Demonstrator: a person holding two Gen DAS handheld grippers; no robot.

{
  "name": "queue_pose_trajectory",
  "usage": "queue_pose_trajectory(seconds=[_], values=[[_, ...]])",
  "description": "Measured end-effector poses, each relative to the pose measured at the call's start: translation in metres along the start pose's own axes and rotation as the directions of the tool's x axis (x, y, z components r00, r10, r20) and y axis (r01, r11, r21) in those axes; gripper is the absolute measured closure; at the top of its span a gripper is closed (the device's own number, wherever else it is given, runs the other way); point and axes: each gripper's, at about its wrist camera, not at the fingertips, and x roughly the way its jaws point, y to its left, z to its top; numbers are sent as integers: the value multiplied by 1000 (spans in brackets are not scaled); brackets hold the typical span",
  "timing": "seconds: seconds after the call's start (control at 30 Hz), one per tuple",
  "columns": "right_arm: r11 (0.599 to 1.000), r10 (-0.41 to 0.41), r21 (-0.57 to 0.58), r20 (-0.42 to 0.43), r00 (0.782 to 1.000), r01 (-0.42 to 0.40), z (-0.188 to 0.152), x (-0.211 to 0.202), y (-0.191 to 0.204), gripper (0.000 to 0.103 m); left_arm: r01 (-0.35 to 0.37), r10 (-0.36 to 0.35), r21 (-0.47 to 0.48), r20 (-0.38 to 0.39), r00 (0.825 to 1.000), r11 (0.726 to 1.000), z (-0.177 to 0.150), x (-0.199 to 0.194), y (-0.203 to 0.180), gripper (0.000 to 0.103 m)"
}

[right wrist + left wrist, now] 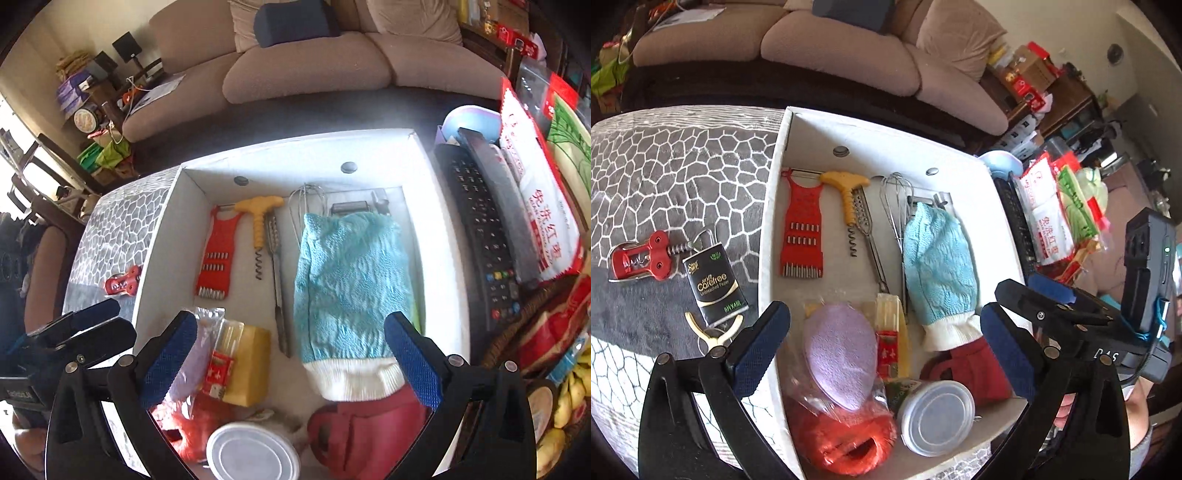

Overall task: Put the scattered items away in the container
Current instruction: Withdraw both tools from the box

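A white box (775,192) (159,236) holds a red slicer (803,229), a yellow corkscrew (846,188), a whisk (895,192), a blue mitt (938,258) (347,273), a purple sponge (838,354), red twine (846,439) and a lidded tub (936,417). Left of the box on the patterned cloth lie a red corkscrew (642,256) (123,282), a black tissue pack (714,284) and a cream tool (713,332). My left gripper (882,354) is open and empty over the box's near end. My right gripper (291,362) is open and empty above the box.
A black remote (480,236) and snack bags (535,206) crowd the right side of the box. A beige sofa (314,62) stands behind the table. The right gripper's body (1071,306) shows at the right of the left wrist view.
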Motion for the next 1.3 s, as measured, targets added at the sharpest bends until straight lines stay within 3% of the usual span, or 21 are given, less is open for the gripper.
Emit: queue_pose_trajectory(seconds=[0.3, 0.43, 0.77, 0.93, 1.1, 1.2, 1.3], values=[[1000, -7, -20, 39, 999, 8, -43, -66, 2, 0, -35, 33, 44, 33, 999, 998, -40, -56, -38, 0], [999, 8, -43, 65, 998, -6, -65, -96, 15, 0, -87, 81, 87, 73, 994, 992, -63, -86, -52, 0], [993, 59, -106, 107, 993, -48, -125, -143, 63, 0, -195, 176, 148, 135, 975, 970, -130, -151, -41, 0], [987, 109, -133, 147, 983, -90, -154, -150, 91, 0, -192, 171, 132, 154, 973, 972, -160, -176, 1, 0], [970, 188, -185, 181, 965, -155, -179, -148, 127, 0, -250, 241, 19, 192, 951, 968, -187, -197, 77, 0], [951, 218, -259, 183, 959, -166, -187, -142, 159, 0, -233, 244, -78, 197, 949, 969, -199, -203, 121, 0], [926, 259, -323, 163, 952, -197, -192, -129, 193, 0, -172, 206, -161, 225, 952, 972, -209, -205, 154, 0]])
